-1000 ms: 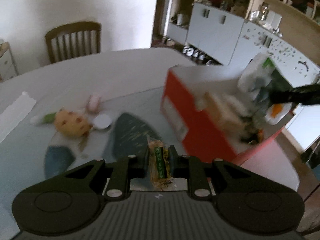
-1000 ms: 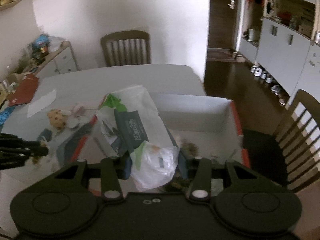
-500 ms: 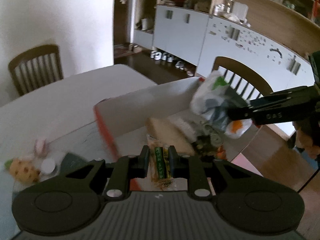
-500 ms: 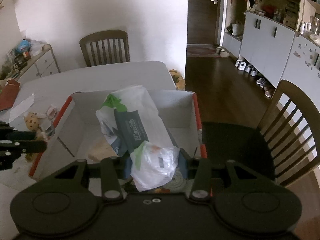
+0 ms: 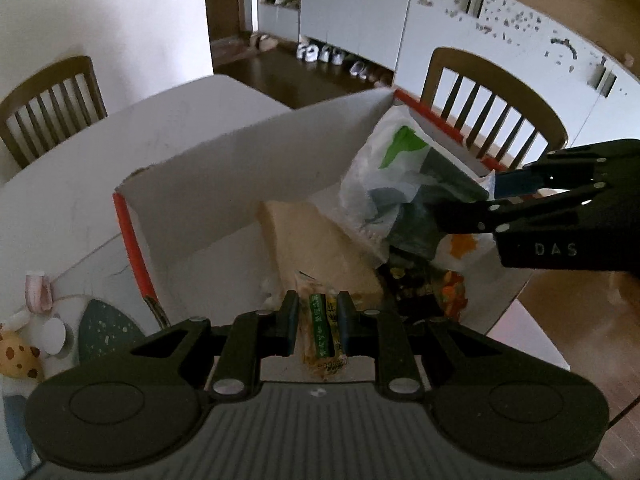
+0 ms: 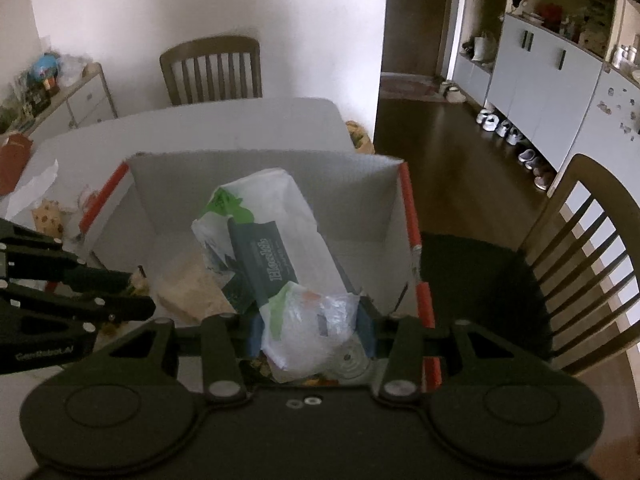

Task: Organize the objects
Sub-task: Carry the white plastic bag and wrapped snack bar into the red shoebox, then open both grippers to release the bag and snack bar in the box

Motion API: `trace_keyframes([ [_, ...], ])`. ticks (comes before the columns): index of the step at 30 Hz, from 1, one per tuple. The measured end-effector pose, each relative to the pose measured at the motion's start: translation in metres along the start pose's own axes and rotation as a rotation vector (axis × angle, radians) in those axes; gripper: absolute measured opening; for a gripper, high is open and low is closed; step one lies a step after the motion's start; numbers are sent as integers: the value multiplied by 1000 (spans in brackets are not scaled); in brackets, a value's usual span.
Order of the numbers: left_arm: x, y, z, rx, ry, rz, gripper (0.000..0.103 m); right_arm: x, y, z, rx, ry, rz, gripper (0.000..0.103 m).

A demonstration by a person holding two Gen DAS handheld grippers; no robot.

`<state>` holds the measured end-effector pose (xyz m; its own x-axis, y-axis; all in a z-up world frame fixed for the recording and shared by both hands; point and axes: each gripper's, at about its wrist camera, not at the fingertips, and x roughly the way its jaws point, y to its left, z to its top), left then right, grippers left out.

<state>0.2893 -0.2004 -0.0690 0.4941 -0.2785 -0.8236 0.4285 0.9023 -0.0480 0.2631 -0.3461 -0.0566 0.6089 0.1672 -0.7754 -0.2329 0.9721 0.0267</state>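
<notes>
Hand-held gripper (image 5: pixel 498 210), "DAS"; wipes pack (image 6: pixel 276 240)

Your left gripper (image 5: pixel 318 322) is pinched on a small snack packet (image 5: pixel 322 330) just over the near edge of the box (image 5: pixel 256 168), and your right gripper (image 6: pixel 306 334) comes in from the box's opposite side, clamped on a big plastic bag (image 6: pixel 276 240) that hangs across the middle. That bag blocks the centre. On the box floor a pale block (image 5: pixel 320 248) takes the middle, with dark clutter (image 5: pixel 420 284) beside it under the bag. Bare floor shows along the tall white back wall. Outside the box's red left edge, a cookie toy (image 5: pixel 16 356) and a pink item (image 5: pixel 38 290) crowd the table (image 5: pixel 72 184); its far end lies bare up to the chair (image 6: pixel 212 68)
</notes>
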Motion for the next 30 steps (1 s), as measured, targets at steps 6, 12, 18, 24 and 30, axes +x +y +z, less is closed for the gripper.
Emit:
trace_keyframes([
  [6, 8, 0, -2, -3, 35, -2, 19, 15, 4, -4, -24, 44, -16, 46],
  [12, 17, 9, -4, -64, 69, -31, 19, 20, 3, -8, -39, 74, -9, 50],
  [18, 24, 11, -9, -68, 93, -28, 19, 13, 4, -11, -64, 62, -1, 59],
  [24, 29, 8, -12, -49, 109, -33, 19, 0, 1, -14, -64, 41, 24, 68],
  [30, 25, 6, -13, -43, 89, -26, 21, -13, -4, -16, -37, 25, 25, 69],
])
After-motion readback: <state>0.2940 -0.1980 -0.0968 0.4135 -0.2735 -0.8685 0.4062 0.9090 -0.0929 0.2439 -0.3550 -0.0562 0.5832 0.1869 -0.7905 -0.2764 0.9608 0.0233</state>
